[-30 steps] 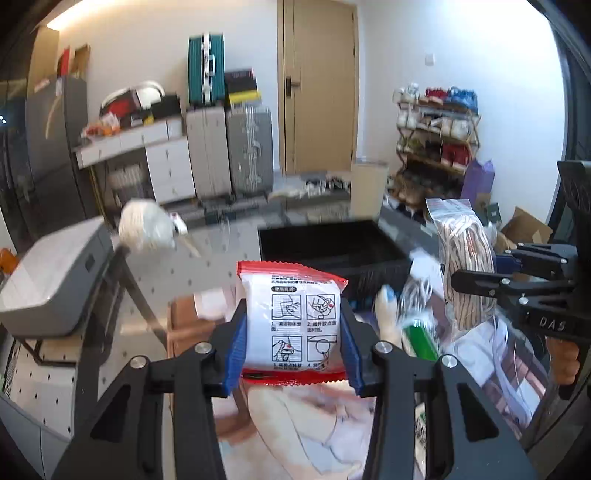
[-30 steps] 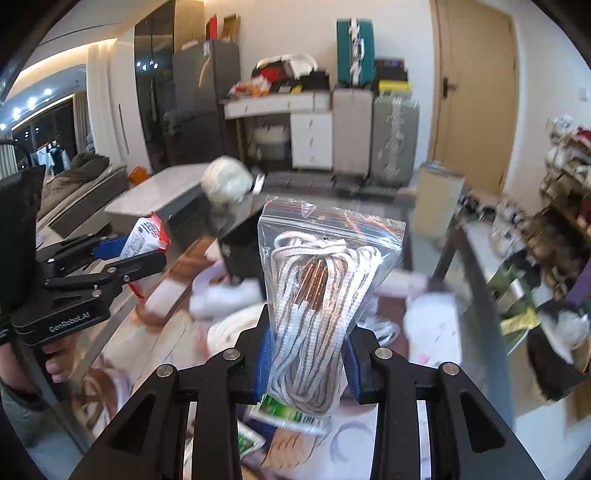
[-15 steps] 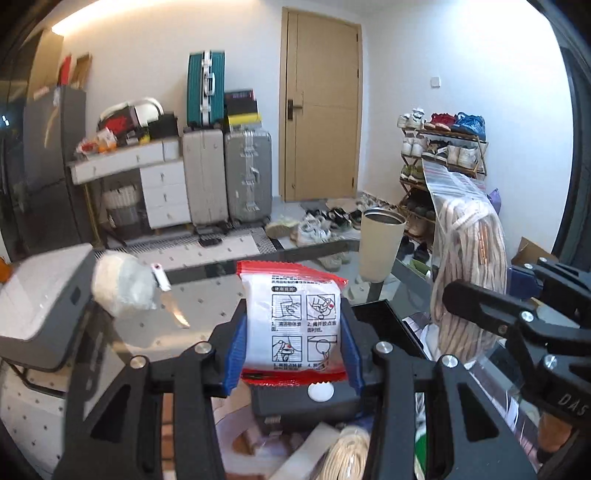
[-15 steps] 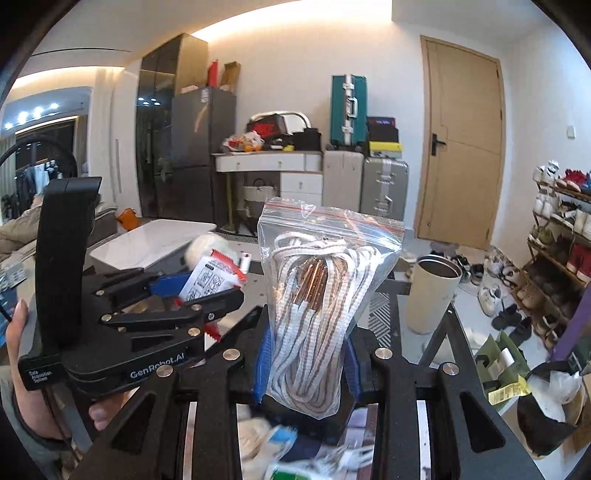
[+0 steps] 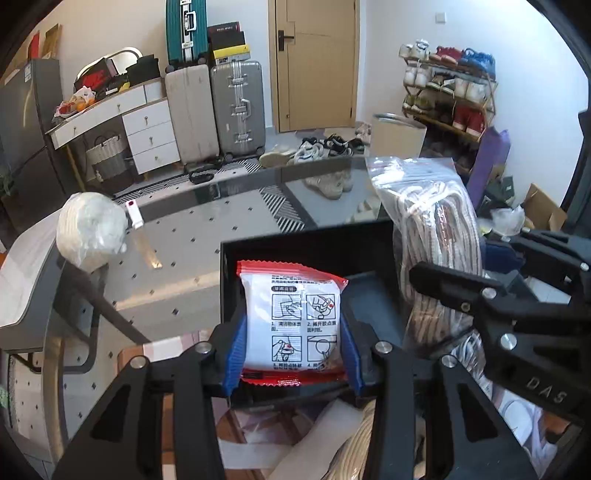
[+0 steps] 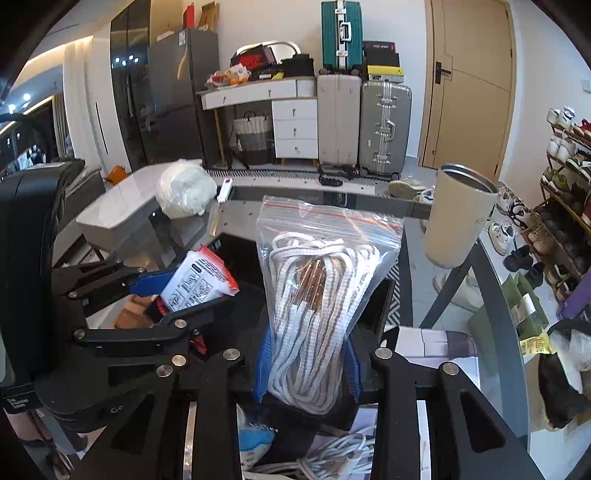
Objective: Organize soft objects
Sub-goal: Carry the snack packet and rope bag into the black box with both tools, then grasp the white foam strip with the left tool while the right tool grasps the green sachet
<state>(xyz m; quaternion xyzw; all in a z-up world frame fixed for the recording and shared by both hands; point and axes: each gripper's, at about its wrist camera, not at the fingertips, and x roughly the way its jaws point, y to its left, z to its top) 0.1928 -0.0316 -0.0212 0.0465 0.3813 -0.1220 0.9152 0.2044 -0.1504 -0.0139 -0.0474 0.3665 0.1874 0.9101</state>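
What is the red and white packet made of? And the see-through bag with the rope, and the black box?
The red and white packet looks like thin glossy plastic film: crimped red ends, printed pictures, puffy. The see-through bag looks like clear soft plastic with a zip strip; the rope inside seems woven cotton or similar, white with brown stripes. The black box has thin, matte walls, maybe plastic or fabric; hard to tell.

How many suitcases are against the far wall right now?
3. A beige suitcase and a grey suitcase stand side by side beside the white drawers; a teal suitcase sits on top of the beige one. More may be hidden.
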